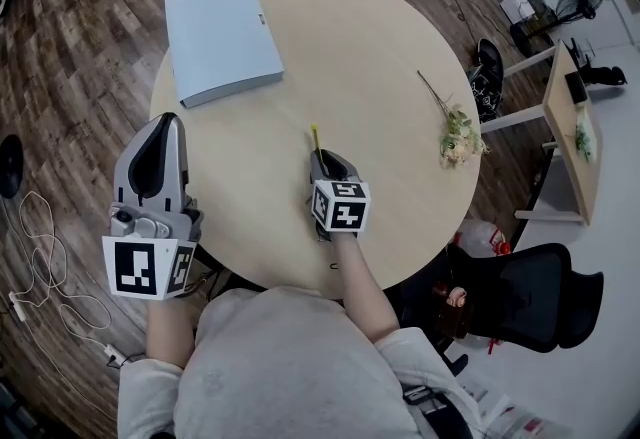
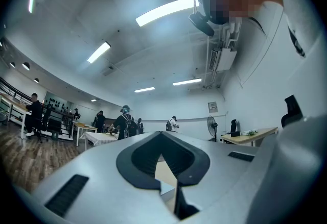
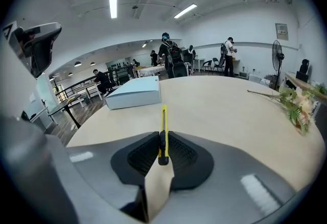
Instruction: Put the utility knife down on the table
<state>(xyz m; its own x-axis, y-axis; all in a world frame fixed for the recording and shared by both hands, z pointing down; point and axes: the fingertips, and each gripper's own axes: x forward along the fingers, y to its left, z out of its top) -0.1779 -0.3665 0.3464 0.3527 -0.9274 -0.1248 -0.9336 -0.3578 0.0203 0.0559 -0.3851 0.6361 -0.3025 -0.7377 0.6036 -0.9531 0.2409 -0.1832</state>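
Observation:
A yellow utility knife (image 1: 315, 137) (image 3: 164, 121) is clamped between the jaws of my right gripper (image 1: 322, 159) (image 3: 163, 139). Its slim body sticks out forward over the round wooden table (image 1: 380, 57) (image 3: 230, 110), near the table's middle and low above it. Whether it touches the tabletop I cannot tell. My left gripper (image 1: 163, 125) (image 2: 162, 135) hovers at the table's left front edge. Its tips meet with nothing between them. In the left gripper view it tilts upward toward the ceiling.
A light blue flat box (image 1: 222, 39) (image 3: 135, 93) lies at the table's far left. A dried flower sprig (image 1: 455, 127) (image 3: 294, 100) lies at the right. Off the table are a black office chair (image 1: 540, 292), a side desk (image 1: 570, 127) and floor cables (image 1: 40, 257).

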